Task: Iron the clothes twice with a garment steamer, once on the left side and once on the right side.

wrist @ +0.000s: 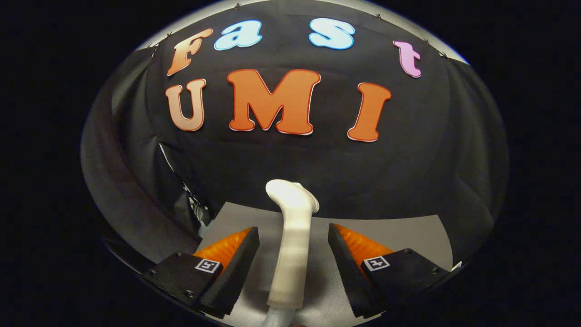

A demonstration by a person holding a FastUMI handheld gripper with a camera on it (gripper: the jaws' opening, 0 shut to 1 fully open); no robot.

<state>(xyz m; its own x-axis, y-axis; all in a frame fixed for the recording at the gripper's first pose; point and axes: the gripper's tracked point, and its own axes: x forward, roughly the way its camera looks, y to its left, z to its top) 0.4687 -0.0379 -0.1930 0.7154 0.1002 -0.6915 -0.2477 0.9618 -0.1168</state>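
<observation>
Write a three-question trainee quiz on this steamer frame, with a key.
1. True or false: the claw is shut on the steamer.
2. Where does the steamer's handle stand? A) between the fingers B) beyond them, on the wall C) beside one finger, outside the gap
3. Fill in: the steamer rests on a grey ____.

Key: 1 false, a gap shows on each side of the handle; 2 A; 3 table.
</observation>
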